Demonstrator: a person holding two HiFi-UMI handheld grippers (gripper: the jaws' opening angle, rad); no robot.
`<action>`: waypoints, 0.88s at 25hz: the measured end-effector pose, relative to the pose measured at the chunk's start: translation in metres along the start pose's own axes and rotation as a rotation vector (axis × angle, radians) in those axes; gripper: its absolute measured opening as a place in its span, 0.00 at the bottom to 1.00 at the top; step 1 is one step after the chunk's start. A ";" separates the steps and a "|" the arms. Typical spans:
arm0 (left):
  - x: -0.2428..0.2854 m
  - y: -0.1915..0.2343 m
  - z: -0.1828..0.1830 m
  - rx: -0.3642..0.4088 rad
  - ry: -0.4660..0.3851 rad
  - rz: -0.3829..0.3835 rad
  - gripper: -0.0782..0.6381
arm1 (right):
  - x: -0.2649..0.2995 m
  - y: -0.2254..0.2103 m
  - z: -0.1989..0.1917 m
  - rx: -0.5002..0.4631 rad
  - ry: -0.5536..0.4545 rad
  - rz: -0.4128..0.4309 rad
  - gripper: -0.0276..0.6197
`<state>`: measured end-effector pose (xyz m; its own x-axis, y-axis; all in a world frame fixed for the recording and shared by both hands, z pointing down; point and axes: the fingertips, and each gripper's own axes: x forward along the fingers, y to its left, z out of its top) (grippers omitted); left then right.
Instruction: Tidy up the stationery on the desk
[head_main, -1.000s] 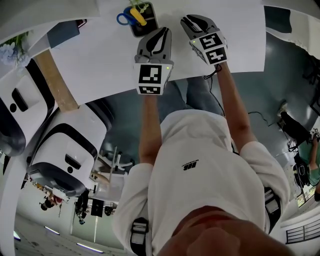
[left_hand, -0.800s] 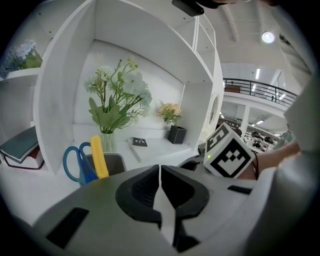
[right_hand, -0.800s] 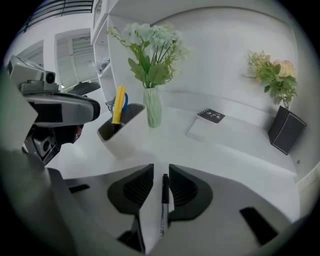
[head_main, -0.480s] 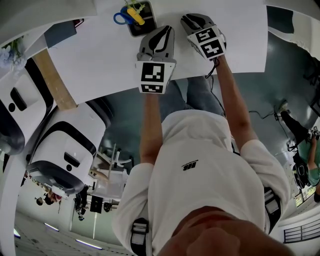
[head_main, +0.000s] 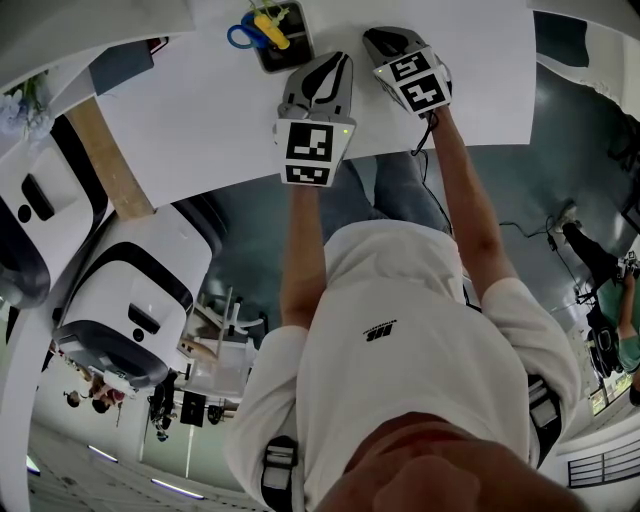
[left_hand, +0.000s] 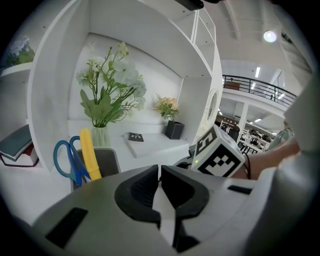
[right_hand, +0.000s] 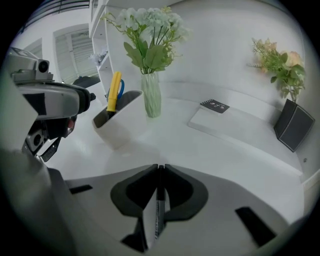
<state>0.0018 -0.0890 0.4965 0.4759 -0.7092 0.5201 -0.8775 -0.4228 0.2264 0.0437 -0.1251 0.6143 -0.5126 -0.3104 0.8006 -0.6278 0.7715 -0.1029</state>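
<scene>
A dark pen holder (head_main: 283, 48) stands at the desk's far edge with blue scissors (head_main: 243, 36) and a yellow tool (head_main: 270, 28) in it. The left gripper view shows the same holder (left_hand: 107, 160), scissors (left_hand: 66, 159) and yellow tool (left_hand: 90, 154) close ahead on the left. My left gripper (left_hand: 160, 169) is shut with nothing in it, just right of the holder (head_main: 335, 62). My right gripper (right_hand: 160, 167) has just been closing and is shut on a thin dark pen (right_hand: 158, 212) that runs back between the pads, low over the white desk (right_hand: 210, 150).
A vase of flowers (right_hand: 151, 97) stands behind the holder (right_hand: 120, 117). A white book with a small black card (right_hand: 215, 106) lies to the right, and a dark planter (right_hand: 294, 125) sits at the far right. Books (left_hand: 17, 147) rest on the left shelf.
My right gripper has shifted a little further over the desk, up the head view. The left gripper has hardly moved.
</scene>
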 end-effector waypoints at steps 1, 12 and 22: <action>-0.001 0.000 0.000 0.000 -0.001 0.001 0.11 | 0.000 0.001 0.001 -0.004 -0.003 0.000 0.09; -0.021 0.015 0.007 -0.012 -0.034 0.041 0.11 | -0.046 0.009 0.056 -0.004 -0.179 -0.017 0.09; -0.050 0.039 0.015 -0.039 -0.075 0.097 0.11 | -0.078 0.037 0.116 0.041 -0.365 0.052 0.09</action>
<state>-0.0548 -0.0787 0.4670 0.3905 -0.7865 0.4785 -0.9206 -0.3291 0.2104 -0.0074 -0.1368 0.4793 -0.7152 -0.4542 0.5313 -0.6142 0.7712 -0.1675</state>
